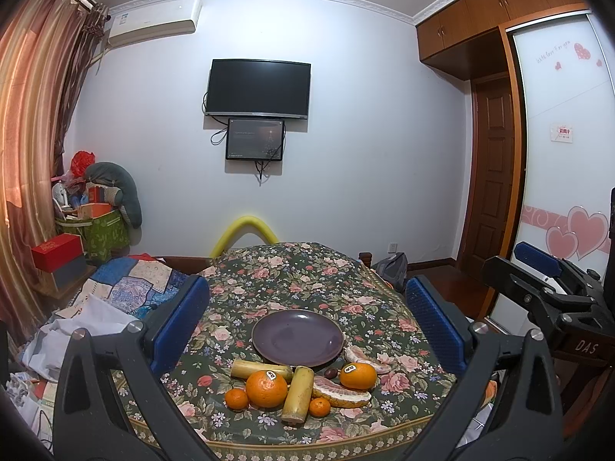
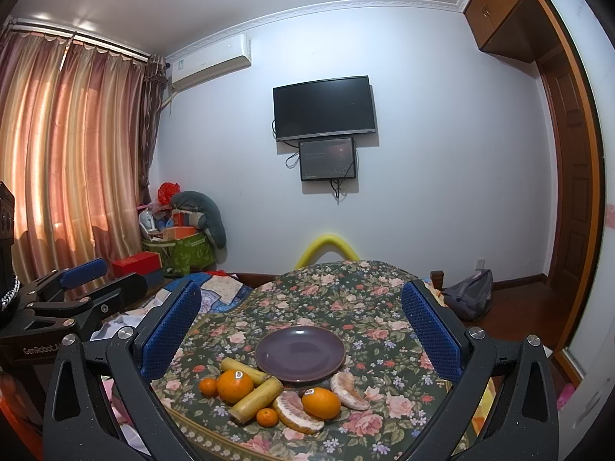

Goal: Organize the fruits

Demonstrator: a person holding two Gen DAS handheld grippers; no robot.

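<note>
An empty purple plate (image 1: 296, 337) (image 2: 300, 353) sits on a floral tablecloth. In front of it lie two large oranges with stickers (image 1: 266, 388) (image 1: 358, 375), two small mandarins (image 1: 236, 398) (image 1: 319, 407), two yellow sugarcane pieces (image 1: 296, 393) (image 1: 261, 369), two peeled pomelo wedges (image 1: 342, 393) (image 1: 361, 357) and a small dark fruit (image 1: 329, 373). My left gripper (image 1: 307, 326) is open and empty, held above and before the fruit. My right gripper (image 2: 300, 330) is open and empty too; it shows at the right of the left wrist view (image 1: 538, 272).
The round table (image 1: 346, 269) stands over a bed with a patchwork quilt (image 1: 130, 284) at left. A yellow foam tube (image 1: 246, 230) rises behind it. A backpack (image 2: 469, 292) lies on the floor right. Boxes (image 1: 92, 230) pile by the curtain.
</note>
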